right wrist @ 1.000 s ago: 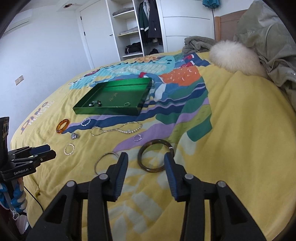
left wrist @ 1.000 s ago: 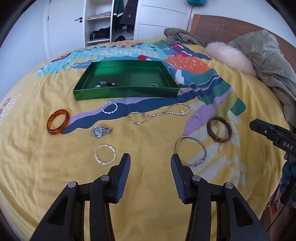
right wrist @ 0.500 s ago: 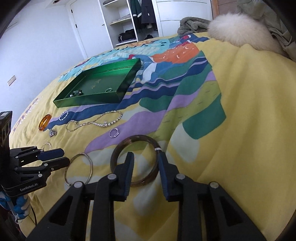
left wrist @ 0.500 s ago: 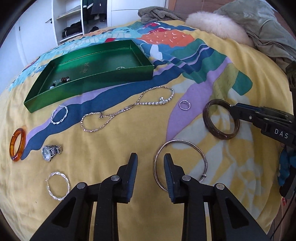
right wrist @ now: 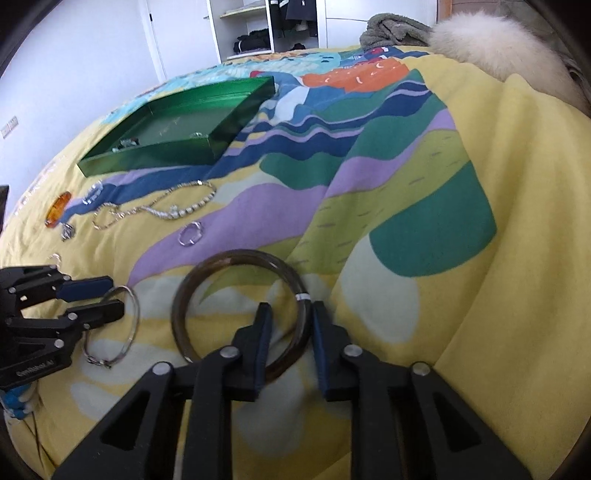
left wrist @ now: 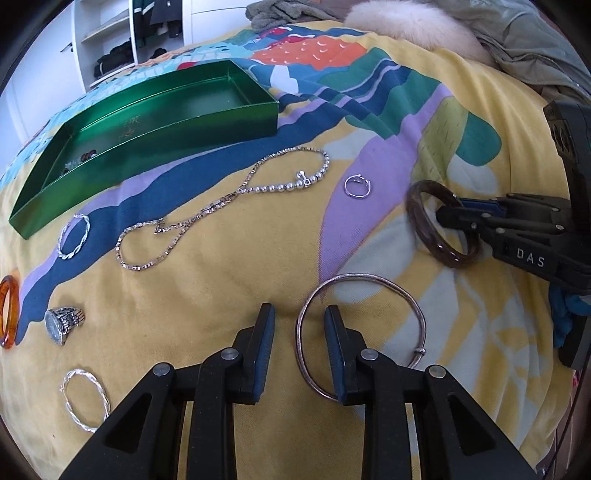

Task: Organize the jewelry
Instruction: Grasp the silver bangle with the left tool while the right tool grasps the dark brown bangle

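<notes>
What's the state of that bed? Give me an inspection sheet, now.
Surface: patterned yellow bedspread.
Job's things: green tray with a few small pieces inside; outside it, silver bangle, dark bangle, chain necklace, small ring, amber bangle, two twisted hoops.
Clutter: olive jacket, fluffy cushion.
Grippers: left gripper astride the silver bangle's rim, right gripper astride the dark bangle's rim; both jaws have just been closing, gaps still show.
Cables: thin dark cable at the bed edge.
Surroundings: open wardrobe shelves, white walls.
</notes>
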